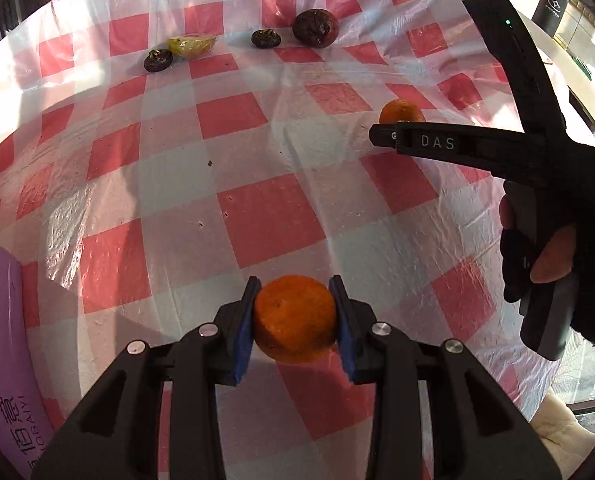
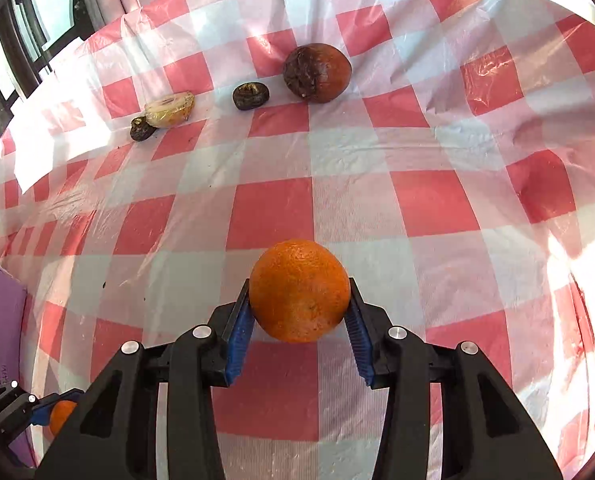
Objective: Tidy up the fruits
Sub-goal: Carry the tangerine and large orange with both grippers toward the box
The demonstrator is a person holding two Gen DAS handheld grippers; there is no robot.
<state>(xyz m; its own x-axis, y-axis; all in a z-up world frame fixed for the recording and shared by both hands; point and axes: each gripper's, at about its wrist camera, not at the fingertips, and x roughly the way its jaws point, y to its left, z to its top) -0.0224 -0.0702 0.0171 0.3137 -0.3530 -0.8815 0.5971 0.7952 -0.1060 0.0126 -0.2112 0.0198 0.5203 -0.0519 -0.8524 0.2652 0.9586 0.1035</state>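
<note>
My left gripper (image 1: 295, 312) is shut on a small orange (image 1: 295, 318), held just above the checkered cloth; it also shows at the bottom left of the right wrist view (image 2: 59, 414). My right gripper (image 2: 299, 300) is shut on a larger orange (image 2: 299, 290); this orange peeks out behind the right gripper's body in the left wrist view (image 1: 401, 112). At the far side of the cloth lie a big dark red-brown fruit (image 2: 317, 73), two small dark fruits (image 2: 251, 95) (image 2: 141, 129) and a cut yellow fruit piece (image 2: 170, 109).
The red-and-white checkered plastic cloth (image 2: 417, 200) covers the table. A purple box (image 1: 5, 340) stands at the left edge. A dark bottle (image 1: 553, 4) stands beyond the table at the far right. Windows lie beyond the far left.
</note>
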